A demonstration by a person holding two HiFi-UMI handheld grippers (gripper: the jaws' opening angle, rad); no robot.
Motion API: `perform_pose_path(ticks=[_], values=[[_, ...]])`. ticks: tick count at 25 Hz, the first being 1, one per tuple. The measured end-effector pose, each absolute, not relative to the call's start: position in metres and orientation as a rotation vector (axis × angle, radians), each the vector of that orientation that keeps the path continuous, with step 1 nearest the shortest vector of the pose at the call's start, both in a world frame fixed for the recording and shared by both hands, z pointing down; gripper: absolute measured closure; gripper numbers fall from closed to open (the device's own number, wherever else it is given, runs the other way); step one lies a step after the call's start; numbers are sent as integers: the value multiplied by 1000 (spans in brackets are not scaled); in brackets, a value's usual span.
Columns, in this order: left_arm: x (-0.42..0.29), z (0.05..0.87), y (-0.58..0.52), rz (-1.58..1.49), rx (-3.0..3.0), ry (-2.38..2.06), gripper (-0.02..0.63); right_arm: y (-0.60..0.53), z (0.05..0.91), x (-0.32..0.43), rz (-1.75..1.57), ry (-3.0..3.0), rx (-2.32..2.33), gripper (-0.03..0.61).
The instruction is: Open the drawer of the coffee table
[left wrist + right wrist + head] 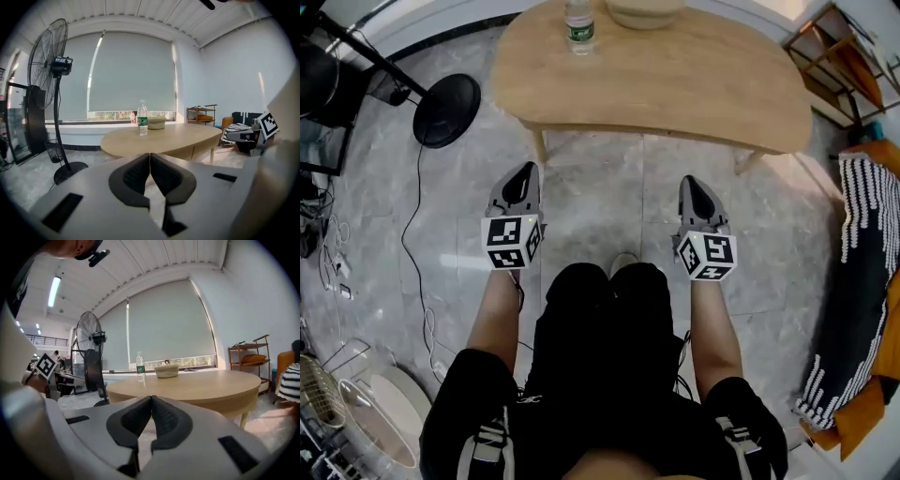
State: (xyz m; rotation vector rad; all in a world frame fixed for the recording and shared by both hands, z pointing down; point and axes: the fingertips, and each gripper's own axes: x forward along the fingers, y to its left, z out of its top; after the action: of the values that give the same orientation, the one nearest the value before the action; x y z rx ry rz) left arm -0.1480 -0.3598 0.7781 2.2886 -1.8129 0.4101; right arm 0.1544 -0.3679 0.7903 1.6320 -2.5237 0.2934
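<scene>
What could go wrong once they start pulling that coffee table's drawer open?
1. The water bottle stands upright on the coffee table; a jerky pull might topple it.
2. The left gripper and right gripper are shut, empty and short of the table, and no handle shows, so their grip might slip.

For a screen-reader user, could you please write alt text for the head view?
A person holds the left hand-held gripper and right hand-held gripper, both shut and empty, above the floor before a wooden coffee table bearing a water bottle and a bowl.
</scene>
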Motion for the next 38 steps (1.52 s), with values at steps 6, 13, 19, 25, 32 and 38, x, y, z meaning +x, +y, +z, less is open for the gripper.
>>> perform_pose_path(ticks=[6, 13, 19, 25, 32, 38], values=[[-160, 837, -336, 371, 2363, -1869, 591, -356, 856, 155, 182, -2584, 1629, 561], [-176, 838, -327, 331, 2391, -1795, 559, -347, 874, 138, 409, -2708, 1623, 560], [-183, 861, -337, 320, 2435, -1645, 339, -359, 899, 114, 737, -2882, 1410, 308], [-199, 894, -388, 266, 2379, -1613, 339, -398, 931, 123, 1129, -2894, 1458, 296], [-225, 920, -457, 320, 2343, -1632, 339, -451, 971, 128, 1210, -2821, 1490, 276], [-232, 939, -502, 330, 2334, -1589, 339, -499, 995, 125, 1269, -2824, 1462, 254]])
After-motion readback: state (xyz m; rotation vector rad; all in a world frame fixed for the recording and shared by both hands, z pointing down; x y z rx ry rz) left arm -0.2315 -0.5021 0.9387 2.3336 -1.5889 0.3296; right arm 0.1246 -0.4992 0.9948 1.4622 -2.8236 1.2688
